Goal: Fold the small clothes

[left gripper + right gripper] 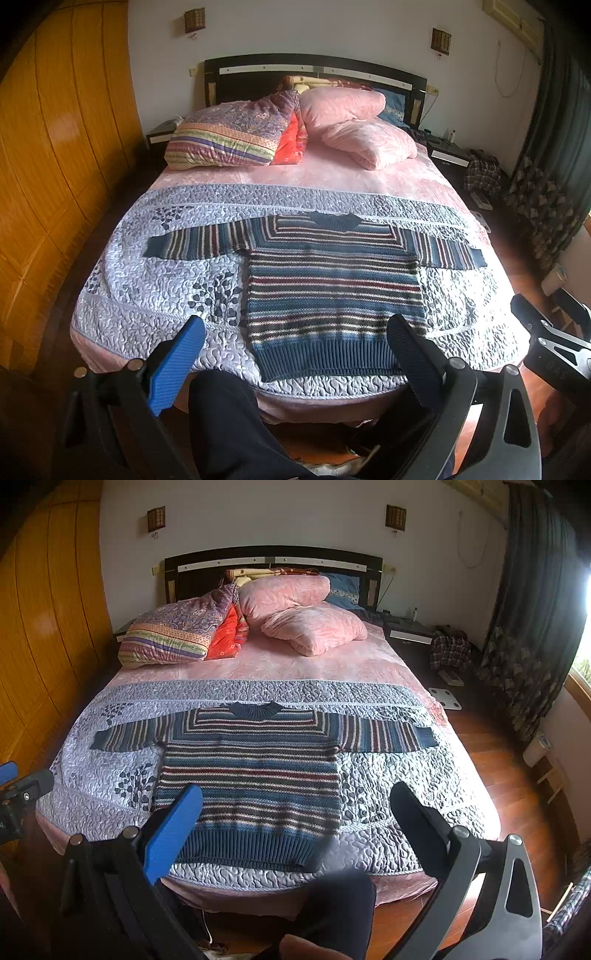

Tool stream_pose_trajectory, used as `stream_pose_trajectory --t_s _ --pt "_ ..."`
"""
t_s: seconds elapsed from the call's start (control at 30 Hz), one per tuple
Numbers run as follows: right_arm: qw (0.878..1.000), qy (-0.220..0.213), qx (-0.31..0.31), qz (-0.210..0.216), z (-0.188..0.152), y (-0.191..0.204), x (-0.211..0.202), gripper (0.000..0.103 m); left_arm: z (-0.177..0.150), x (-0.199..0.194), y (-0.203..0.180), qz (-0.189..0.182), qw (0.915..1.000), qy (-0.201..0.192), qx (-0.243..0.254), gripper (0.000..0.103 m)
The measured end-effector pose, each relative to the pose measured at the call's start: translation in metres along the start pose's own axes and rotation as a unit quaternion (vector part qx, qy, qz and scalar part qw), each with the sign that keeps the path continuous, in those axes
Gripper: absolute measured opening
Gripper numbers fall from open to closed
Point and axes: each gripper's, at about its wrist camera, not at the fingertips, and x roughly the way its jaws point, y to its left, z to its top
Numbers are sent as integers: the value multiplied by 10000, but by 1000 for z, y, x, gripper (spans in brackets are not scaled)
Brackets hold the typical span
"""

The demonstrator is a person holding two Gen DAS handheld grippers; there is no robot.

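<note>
Sweater [334,291] first: a striped knit in blue, dark red and cream lies flat and face-up on the grey quilted bedspread [155,295], spread across the middle of both frames, both sleeves stretched straight out to the sides, the dark ribbed collar pointing toward the headboard [314,72] and the ribbed hem close to the near edge of the bed. In the left wrist view, the left gripper [295,343] hangs in the lower part of the frame with its jaws spread wide, blue pad on the lower left, black pad on the lower right, nothing between them and both clear of the fabric, above the hem. Over in the right wrist view, the right gripper [297,812] sits the same way: jaws far apart, empty, hovering over the sweater's lower right corner without touching it. Each tool peeks into the other's camera at the frame edge. A dark trouser leg [229,424] of the person fills the bottom centre, just short of the mattress. Farther back, at the top of the bed, a patterned pillow [229,134] leans at upper left, pink pillows [354,129] pile up beside it on the pink sheet [332,173]. A wooden wardrobe [55,147] runs down the left edge, dark curtains [535,609] hang on the right.
</note>
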Motion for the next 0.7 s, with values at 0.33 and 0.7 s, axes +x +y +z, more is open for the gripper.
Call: stream_pose_trajectory --t_s 0.33,0.7 --pt "10000 2 3 -3 0 0 0 100 -1 -1 0 2 10000 -10 8 99" --pt "10000 35 -1 7 -2 5 2 100 1 1 1 15 10000 17 -6 99"
